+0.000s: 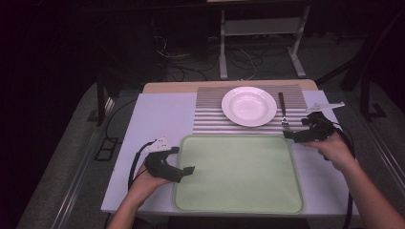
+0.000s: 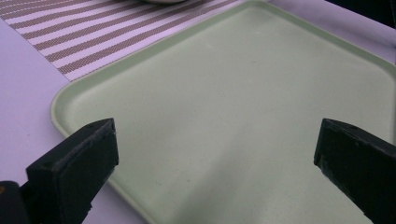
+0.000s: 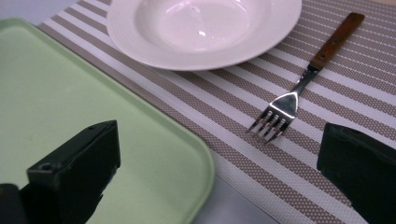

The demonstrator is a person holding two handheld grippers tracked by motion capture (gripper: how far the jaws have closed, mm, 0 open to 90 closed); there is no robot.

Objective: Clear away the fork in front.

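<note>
A wooden-handled metal fork (image 3: 299,84) lies flat on a striped placemat (image 3: 327,107), tines toward the person, just right of a white plate (image 3: 201,28). Near it, a pale green tray (image 1: 239,174) sits bare on the table.

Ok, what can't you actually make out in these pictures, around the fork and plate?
- Fork: tines in the high view too small to count.
- Plate: far rim cut off by the right gripper view's top edge.
- Tray: near part cut off by the left gripper view's bottom edge.
</note>
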